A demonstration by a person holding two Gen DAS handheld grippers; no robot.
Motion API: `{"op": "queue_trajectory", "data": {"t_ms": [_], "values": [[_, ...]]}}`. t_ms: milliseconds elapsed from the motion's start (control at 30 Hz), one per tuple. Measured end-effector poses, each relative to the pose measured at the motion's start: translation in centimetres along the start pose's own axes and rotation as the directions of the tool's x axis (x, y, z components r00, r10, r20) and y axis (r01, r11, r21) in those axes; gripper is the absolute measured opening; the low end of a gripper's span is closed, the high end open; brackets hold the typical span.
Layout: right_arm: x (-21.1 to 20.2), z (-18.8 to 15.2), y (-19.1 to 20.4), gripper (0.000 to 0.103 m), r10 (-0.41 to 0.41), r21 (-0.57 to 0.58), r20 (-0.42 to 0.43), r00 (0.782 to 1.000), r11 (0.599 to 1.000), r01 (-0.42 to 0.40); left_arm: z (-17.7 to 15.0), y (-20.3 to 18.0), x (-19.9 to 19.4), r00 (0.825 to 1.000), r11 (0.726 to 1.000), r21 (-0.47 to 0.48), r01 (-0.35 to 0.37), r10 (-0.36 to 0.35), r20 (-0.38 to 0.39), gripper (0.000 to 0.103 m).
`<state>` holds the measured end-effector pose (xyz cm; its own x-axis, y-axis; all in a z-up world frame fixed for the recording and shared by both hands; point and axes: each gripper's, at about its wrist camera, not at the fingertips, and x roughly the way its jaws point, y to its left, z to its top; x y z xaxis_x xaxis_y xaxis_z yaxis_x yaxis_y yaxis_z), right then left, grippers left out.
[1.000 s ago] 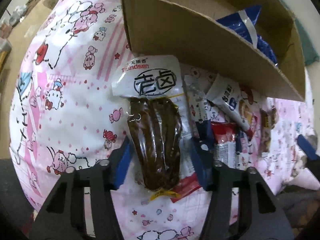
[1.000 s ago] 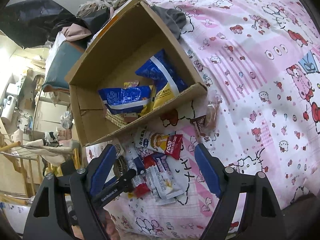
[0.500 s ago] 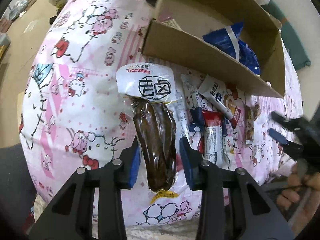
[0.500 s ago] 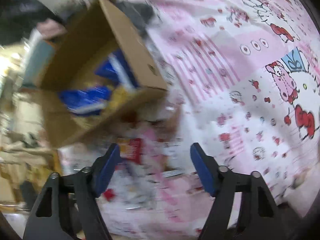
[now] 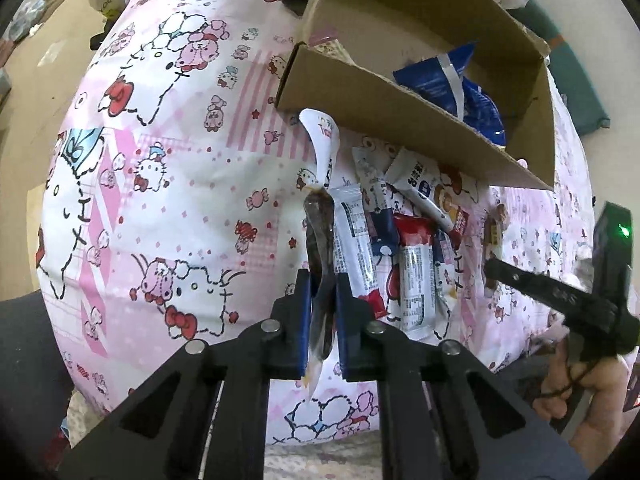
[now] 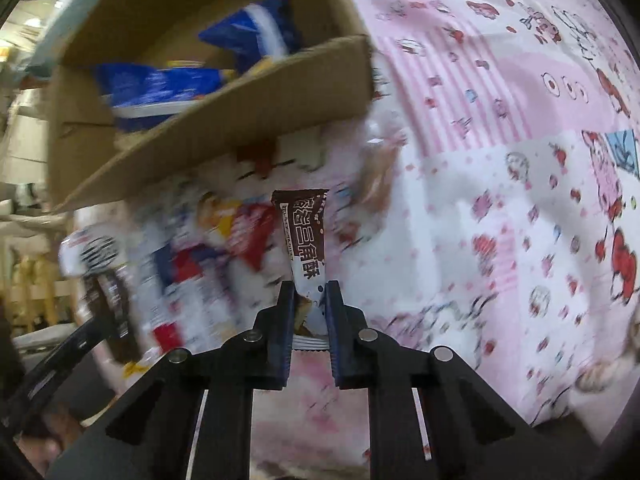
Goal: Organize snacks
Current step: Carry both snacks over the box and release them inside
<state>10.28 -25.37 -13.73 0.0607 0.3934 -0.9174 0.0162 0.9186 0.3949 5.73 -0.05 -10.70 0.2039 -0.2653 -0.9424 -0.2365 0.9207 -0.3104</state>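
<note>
**Both grippers clamped on snack packets**

Left gripper (image 5: 322,304): jaws have just been closing and now pinch the brown meat-snack pouch (image 5: 319,236) edge-on at lower centre of the left wrist view. One second ago the pouch lay flat between wide-open jaws; now it is lifted off the pink cartoon bedsheet (image 5: 168,184), its white top curling toward the cardboard box (image 5: 384,120) at upper right.

Right gripper (image 6: 309,312): jaws have just been closing and now grip the lower end of a brown-and-white wafer packet (image 6: 306,236), upright at frame centre. Earlier these jaws stood wide and empty.

Remaining snack packets (image 5: 404,252) lie in a row just below the box wall. Blue bags (image 6: 248,36) sit inside the box.
</note>
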Motion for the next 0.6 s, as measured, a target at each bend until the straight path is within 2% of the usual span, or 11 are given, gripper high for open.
{"op": "queue_trajectory", "data": {"t_ms": [133,300,467,600], "values": [[-3.2,-2.0,1.4,0.015,0.118,-0.052,0.065,0.991,0.992,-0.115,-1.1,0.9,-2.5,0.999,0.999,-0.016,0.038,-0.037,0.024,0.008],[-6.5,-2.6,2.3,0.015,0.247,-0.094,0.146,0.958,0.968,-0.235,-0.6,0.0,-7.8,0.987,0.998,0.049,0.033,-0.041,0.154,0.008],[-8.8,-1.1,3.0,0.015,0.295,-0.118,0.208,0.933,0.954,-0.275,2.2,-1.6,-11.0,0.968,0.995,0.090,0.033,-0.054,0.244,0.008],[-9.3,0.8,3.3,0.015,0.292,-0.124,0.238,0.926,0.955,-0.270,5.3,-3.4,-12.4,0.952,0.992,0.125,0.007,-0.045,0.303,0.008]]}}
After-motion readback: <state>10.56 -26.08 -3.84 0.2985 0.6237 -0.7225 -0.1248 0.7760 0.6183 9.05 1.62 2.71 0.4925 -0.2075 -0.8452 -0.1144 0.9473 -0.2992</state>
